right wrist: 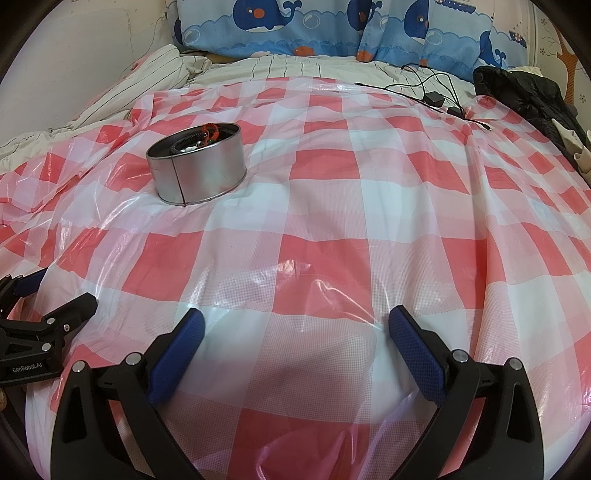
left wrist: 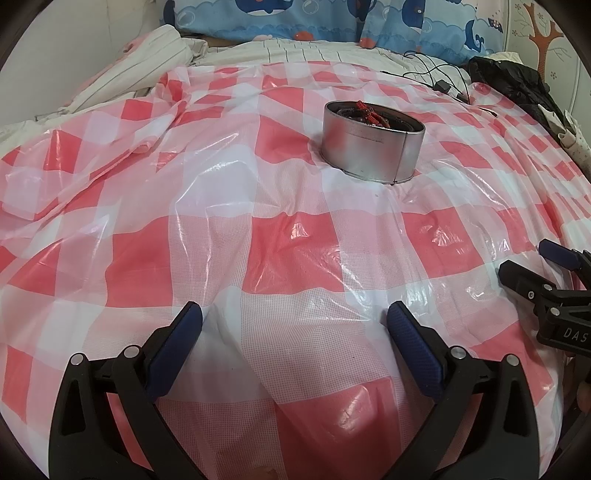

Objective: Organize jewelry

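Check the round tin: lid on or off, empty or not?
Lid off, not empty. The round tin stands upright with its top open, and red cord and beads show inside. No lid is visible.

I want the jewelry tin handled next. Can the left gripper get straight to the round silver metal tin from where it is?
Probably yes. The left gripper is open and empty, and only bare red-and-white checked plastic sheet lies between it and the round silver metal tin. The right gripper sits off to the side.

A bed is covered by a glossy, wrinkled red-and-white checked plastic sheet [right wrist: 325, 258]. A round silver tin [right wrist: 197, 166] holding jewelry stands on the sheet, toward the far left. At the far right lie black cables [right wrist: 424, 85] and a crumpled black garment [right wrist: 524, 92]; whale-print pillows [right wrist: 295, 29] line the far edge.
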`<state>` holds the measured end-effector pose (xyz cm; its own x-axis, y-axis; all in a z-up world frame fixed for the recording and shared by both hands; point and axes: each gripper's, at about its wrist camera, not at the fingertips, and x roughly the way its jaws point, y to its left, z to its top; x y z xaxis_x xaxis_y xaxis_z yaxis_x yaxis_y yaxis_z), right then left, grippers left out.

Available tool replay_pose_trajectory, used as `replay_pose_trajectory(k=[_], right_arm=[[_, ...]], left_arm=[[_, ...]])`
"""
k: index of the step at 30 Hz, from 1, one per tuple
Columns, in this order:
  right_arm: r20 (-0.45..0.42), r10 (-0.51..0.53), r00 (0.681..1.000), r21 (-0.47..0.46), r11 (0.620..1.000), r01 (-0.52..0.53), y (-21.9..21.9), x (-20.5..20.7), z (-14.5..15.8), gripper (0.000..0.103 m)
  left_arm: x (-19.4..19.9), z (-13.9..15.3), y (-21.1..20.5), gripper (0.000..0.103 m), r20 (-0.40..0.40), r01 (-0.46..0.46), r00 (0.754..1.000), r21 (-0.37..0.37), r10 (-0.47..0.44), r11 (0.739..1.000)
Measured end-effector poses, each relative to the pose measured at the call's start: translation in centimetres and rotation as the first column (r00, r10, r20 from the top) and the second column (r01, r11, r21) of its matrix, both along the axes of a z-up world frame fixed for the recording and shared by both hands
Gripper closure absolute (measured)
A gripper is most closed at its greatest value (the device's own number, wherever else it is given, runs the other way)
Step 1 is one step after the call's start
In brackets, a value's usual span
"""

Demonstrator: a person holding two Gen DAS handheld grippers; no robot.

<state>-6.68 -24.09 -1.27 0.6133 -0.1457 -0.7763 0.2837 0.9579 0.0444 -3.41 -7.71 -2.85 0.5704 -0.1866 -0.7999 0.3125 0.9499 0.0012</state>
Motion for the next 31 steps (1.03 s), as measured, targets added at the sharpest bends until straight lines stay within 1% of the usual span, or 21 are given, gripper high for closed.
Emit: replay_pose_trajectory(k=[11, 19, 31], right_arm=[[0.001, 0.000, 1.000, 0.000, 1.000, 0.000, 0.01, 0.00, -0.02, 0.007], [0.001, 0.000, 1.000, -0.001, 1.000, 0.000, 0.00, 0.01, -0.03, 0.007], [0.000, 0.000, 1.000, -0.001, 1.000, 0.000, -0.01, 0.02, -0.04, 0.007]], left_arm=[[0.05, 0.00, 0.05, 0.007, 0.000, -0.001, 1.000, 0.000, 0.001, 1.000], [-0.15, -0.03, 0.08, 0.007, 0.019, -0.004, 1.000, -0.008, 0.004, 1.000], [-0.20, -0.06, -0.29, 0.007, 0.014, -0.005, 1.000, 0.010, 0.005, 1.000]])
